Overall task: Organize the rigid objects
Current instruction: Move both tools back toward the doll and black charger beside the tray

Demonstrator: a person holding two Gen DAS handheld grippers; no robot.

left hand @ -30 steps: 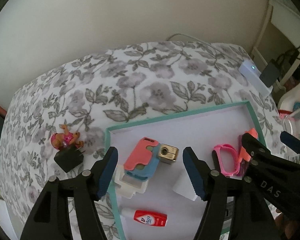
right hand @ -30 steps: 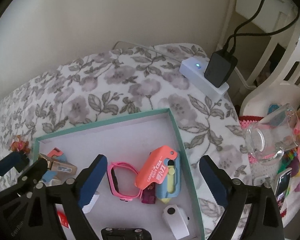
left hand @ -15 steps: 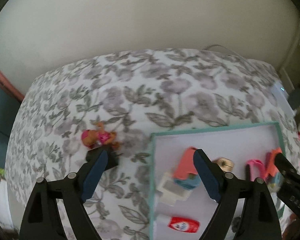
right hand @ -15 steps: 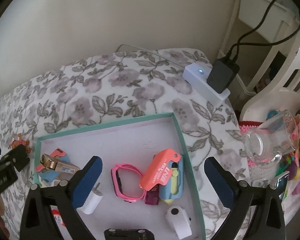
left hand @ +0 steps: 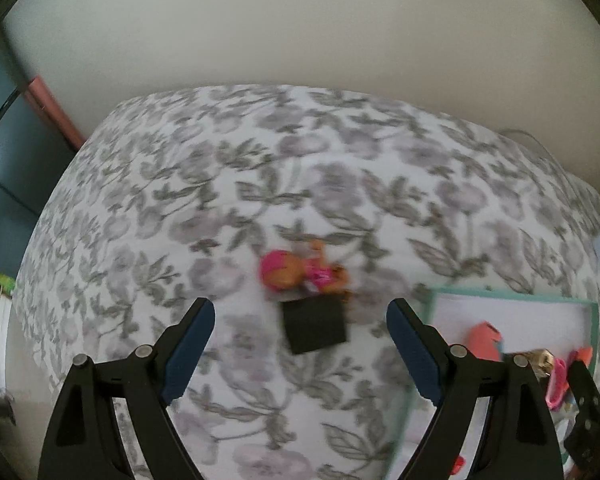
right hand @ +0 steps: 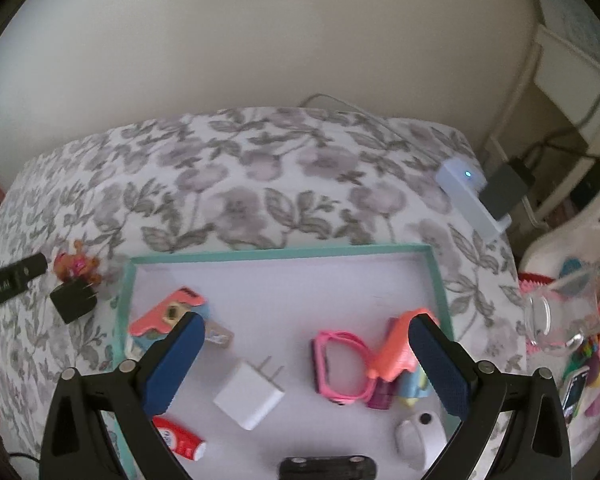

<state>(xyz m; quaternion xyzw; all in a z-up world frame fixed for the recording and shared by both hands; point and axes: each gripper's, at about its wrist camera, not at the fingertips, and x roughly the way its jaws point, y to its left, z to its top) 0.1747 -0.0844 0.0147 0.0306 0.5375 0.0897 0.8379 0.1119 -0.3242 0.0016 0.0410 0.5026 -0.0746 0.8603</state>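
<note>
On the floral cloth lies a black plug adapter with a pink and orange toy figure just behind it. My left gripper hangs open above the adapter, nothing between its fingers. The teal-rimmed tray holds a white charger, a pink watch band, two coral and blue cases, a red tube and a white roll. My right gripper stands wide open over the tray, holding nothing. The adapter and toy also show at the left of the right wrist view.
A white power strip with a dark plug lies at the cloth's far right edge. A clear glass jar and colourful clutter sit off the right side. The wall runs behind. A black device rests at the tray's near edge.
My left gripper has swung left from over the tray to over the black adapter and its jaws widened. The right gripper shifted left over the tray's middle and opened a little more.
</note>
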